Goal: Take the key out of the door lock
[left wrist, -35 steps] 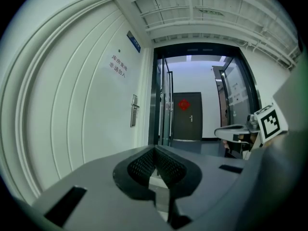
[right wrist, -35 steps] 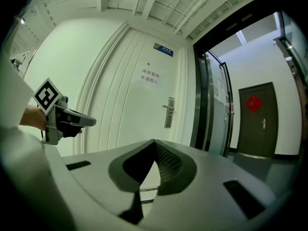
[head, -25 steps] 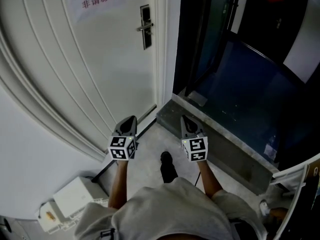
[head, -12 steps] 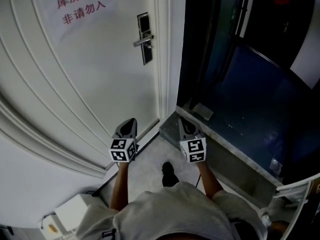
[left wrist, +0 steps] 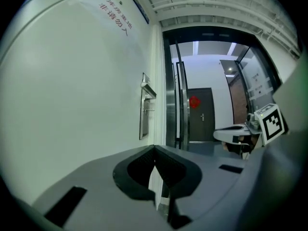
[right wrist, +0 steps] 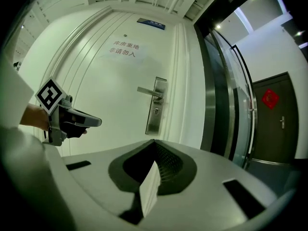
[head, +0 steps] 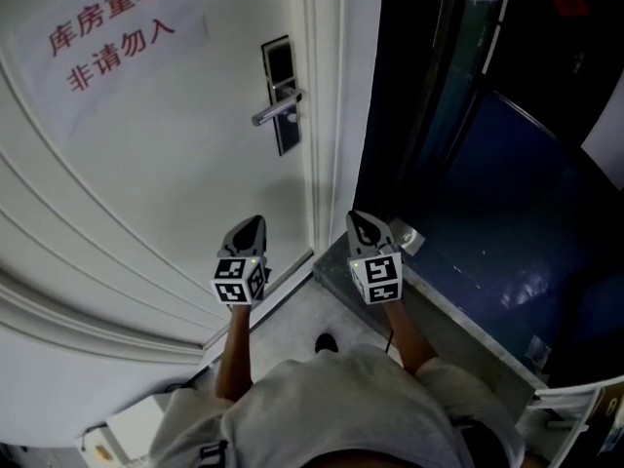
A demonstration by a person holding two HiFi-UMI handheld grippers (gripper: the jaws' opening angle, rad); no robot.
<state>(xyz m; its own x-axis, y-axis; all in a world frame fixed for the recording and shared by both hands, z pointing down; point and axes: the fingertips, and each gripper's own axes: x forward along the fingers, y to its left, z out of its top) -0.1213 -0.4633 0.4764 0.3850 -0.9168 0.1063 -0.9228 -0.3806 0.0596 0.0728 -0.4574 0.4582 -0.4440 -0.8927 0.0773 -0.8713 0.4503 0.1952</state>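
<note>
The person stands closer to the white door (head: 175,164) than a second ago, its lock plate (head: 281,96) looming larger. Left gripper (head: 255,221) and right gripper (head: 356,215) hang low, jaws pressed together and empty, well apart from the key (left wrist: 147,110), seemingly a small stub below the handle (head: 276,112)

The door (head: 166,174) is white; its sign (head: 107,27) has red letters; the handle (head: 277,111) is silver; the left gripper (head: 254,221) and right gripper (head: 357,216) are grey, with black-and-white squares.

Overhead light washes the white door (head: 166,164); right of it I see deep shadow, fisheye blackening the gripper views' corners.
</note>
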